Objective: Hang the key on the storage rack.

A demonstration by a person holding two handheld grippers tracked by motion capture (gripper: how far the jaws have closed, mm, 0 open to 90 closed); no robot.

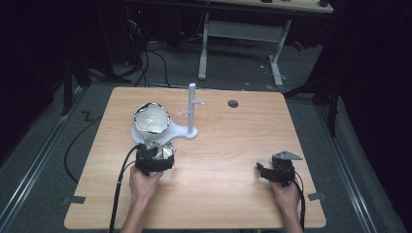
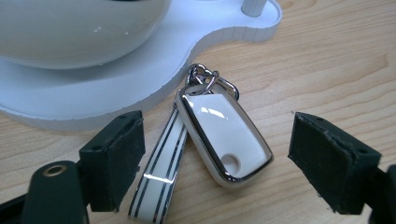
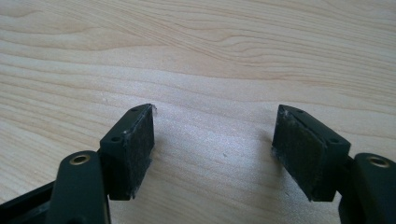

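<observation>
Left gripper view — key fob (image 2: 227, 137) between spread left tongs (image 2: 219, 161), seemingly untouched; right tongs (image 3: 215, 151) spread.

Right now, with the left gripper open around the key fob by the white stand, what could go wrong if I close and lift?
1. The strap lies beside the key fob between the left gripper's open jaws; closing may pinch both, or the glossy fob may slip.
2. The fob's metal ring sits against the white stand base that carries the bowl; a careless lift could nudge it.
</observation>
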